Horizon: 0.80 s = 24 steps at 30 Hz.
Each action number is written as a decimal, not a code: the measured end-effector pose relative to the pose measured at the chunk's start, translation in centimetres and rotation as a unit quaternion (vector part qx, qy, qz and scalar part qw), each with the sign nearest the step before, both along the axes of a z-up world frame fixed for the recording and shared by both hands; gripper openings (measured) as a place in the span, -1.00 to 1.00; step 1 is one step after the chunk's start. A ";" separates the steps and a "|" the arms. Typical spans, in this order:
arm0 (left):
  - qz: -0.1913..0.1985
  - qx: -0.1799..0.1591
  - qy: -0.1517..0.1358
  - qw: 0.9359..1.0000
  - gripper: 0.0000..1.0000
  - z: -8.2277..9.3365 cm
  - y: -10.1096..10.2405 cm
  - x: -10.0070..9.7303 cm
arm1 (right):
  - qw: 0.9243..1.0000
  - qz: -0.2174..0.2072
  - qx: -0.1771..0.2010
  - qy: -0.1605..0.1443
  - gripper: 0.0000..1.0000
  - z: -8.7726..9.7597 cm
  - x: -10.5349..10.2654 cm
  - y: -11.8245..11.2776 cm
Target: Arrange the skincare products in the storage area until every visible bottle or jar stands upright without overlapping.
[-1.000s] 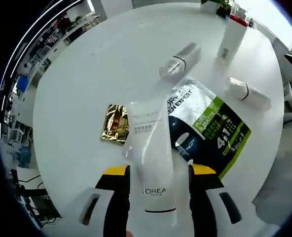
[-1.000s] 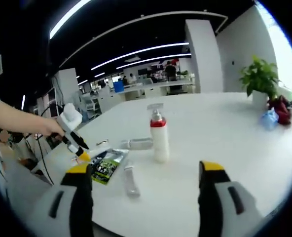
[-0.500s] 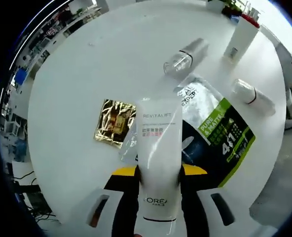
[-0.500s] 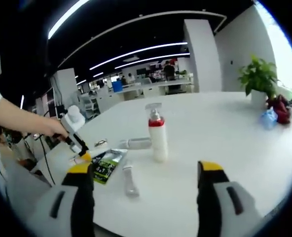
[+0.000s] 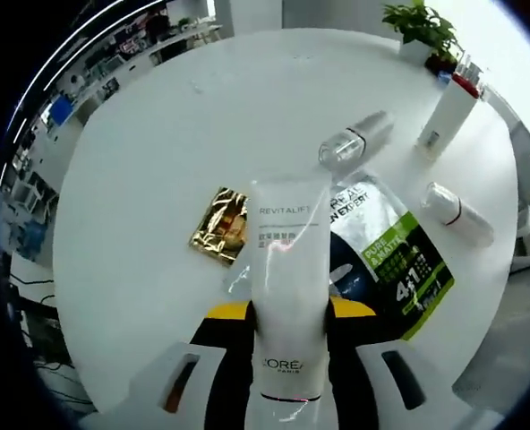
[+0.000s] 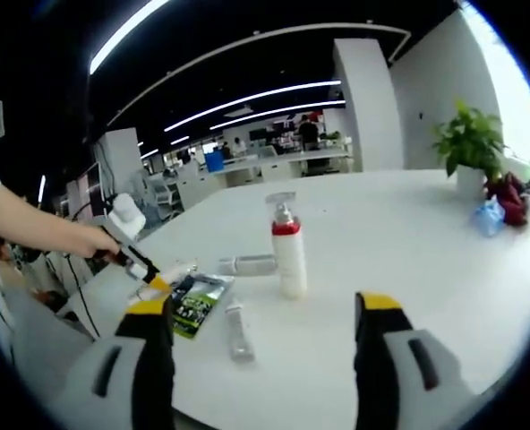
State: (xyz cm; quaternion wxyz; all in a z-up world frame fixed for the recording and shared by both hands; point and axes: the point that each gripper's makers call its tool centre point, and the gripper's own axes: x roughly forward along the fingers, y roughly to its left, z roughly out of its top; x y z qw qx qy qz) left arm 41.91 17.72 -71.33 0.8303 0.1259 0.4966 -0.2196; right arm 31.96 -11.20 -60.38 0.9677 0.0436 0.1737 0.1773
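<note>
Between the yellow-tipped jaws of the left claw (image 5: 287, 309) the white tube (image 5: 287, 305) is now clamped, its cap end toward the camera. One second ago the jaws stood apart on both sides of it; half a second ago they had closed, and now the tabletop (image 5: 158, 161) looks farther below, so I judge the tube is lifted and the step of standing it up has begun.

On the tabletop below lie a gold sachet (image 5: 222, 235) at 10 o'clock from the tube, a green and black pouch (image 5: 390, 260) at 2 o'clock, and two small bottles on their sides, one clear (image 5: 354, 141) and one white (image 5: 457, 213). Only the pump bottle (image 5: 446, 112) stands upright.

From the right gripper view the right claw (image 6: 263, 327) is wide apart and holds nothing. It also shows the pump bottle's red collar and the person's hand (image 6: 86, 242) at 9 o'clock holding the left claw, which the left gripper view cannot show
</note>
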 end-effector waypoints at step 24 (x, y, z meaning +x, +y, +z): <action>-0.026 -0.068 -0.165 0.984 -0.44 8.1 -3.3 -3.8 | 0.999 0.046 -0.024 -0.010 0.54 0.2 -0.8 2.1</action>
